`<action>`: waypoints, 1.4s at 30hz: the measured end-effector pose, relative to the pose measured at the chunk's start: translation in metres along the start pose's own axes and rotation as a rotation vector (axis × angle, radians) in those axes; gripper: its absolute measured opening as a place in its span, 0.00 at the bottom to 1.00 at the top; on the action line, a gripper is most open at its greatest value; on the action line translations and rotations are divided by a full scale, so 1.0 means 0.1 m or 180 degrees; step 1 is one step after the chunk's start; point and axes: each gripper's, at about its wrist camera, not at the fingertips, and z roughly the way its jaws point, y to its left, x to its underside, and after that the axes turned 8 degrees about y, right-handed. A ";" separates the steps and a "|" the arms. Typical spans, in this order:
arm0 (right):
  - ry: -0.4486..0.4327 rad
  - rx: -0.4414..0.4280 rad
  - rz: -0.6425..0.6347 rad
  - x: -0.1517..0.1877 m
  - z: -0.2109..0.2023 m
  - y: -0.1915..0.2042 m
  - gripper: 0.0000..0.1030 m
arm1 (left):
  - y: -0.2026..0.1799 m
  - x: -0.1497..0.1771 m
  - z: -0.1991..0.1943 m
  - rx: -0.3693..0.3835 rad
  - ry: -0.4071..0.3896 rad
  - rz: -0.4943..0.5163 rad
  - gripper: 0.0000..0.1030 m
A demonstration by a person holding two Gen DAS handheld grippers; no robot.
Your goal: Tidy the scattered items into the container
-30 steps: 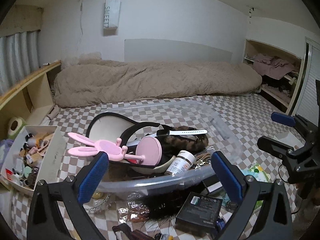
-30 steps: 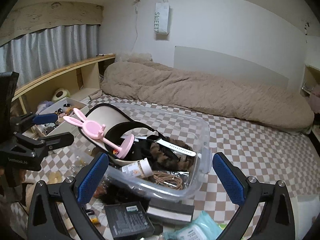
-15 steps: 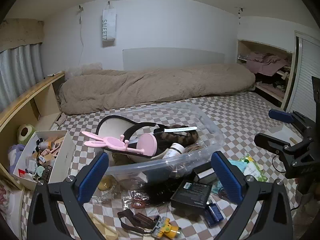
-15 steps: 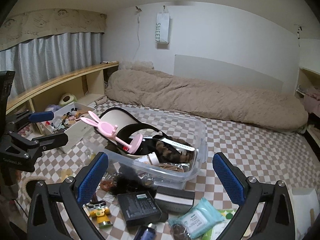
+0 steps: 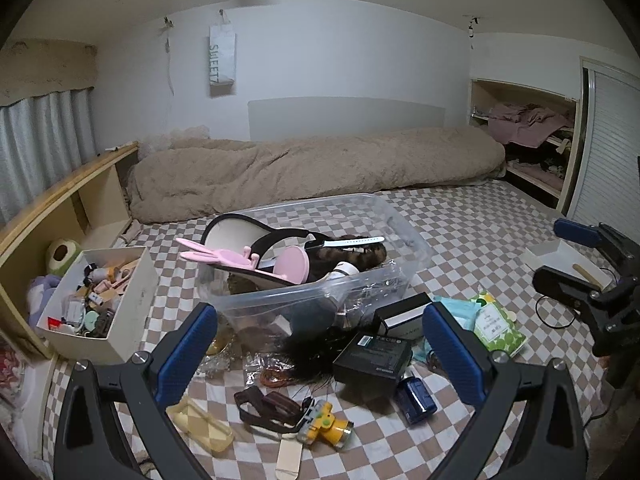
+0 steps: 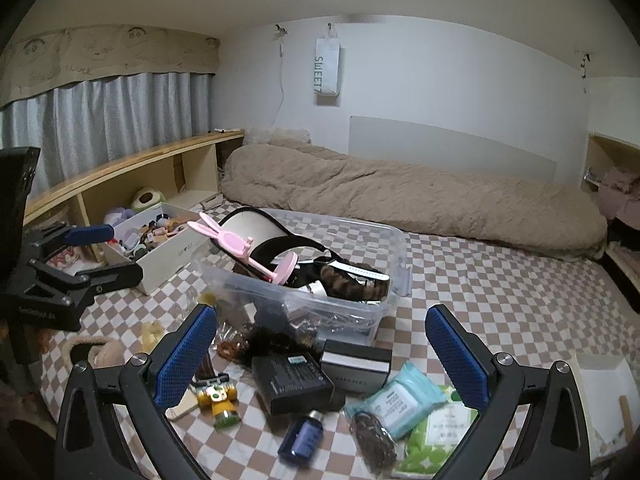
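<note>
A clear plastic bin (image 5: 404,236) (image 6: 394,240) stands on the checkered bed, holding a pink bunny phone stand (image 5: 224,258), a visor, a watch and a furry item. Scattered in front lie a black box (image 5: 374,356) (image 6: 294,380), a blue bottle (image 5: 416,398) (image 6: 302,436), a yellow toy (image 5: 326,426) (image 6: 216,396), wipes packs (image 6: 400,400) and a black hairpiece (image 5: 308,354). My left gripper (image 5: 320,356) is open and empty above the clutter. My right gripper (image 6: 320,356) is open and empty too, back from the bin.
A white box (image 5: 140,280) full of small items stands left of the bin beside a wooden shelf (image 5: 72,184). A rolled beige duvet (image 5: 312,168) lies along the far wall. A white tray (image 5: 560,256) lies at the right. A furry slipper (image 6: 96,354) lies at the left.
Both grippers have pulled back and up from the bin, so more of the scattered items in front of it show. Both stay open.
</note>
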 end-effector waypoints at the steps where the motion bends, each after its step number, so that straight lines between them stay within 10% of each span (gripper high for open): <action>1: -0.0010 0.0016 -0.0013 0.04 -0.05 0.02 1.00 | -0.01 0.04 -0.03 0.0000 -0.0018 -0.0009 1.00; 42: 0.0053 0.0051 0.0057 0.59 -0.26 0.19 1.00 | -0.02 0.62 -0.33 0.0084 0.0063 0.0011 1.00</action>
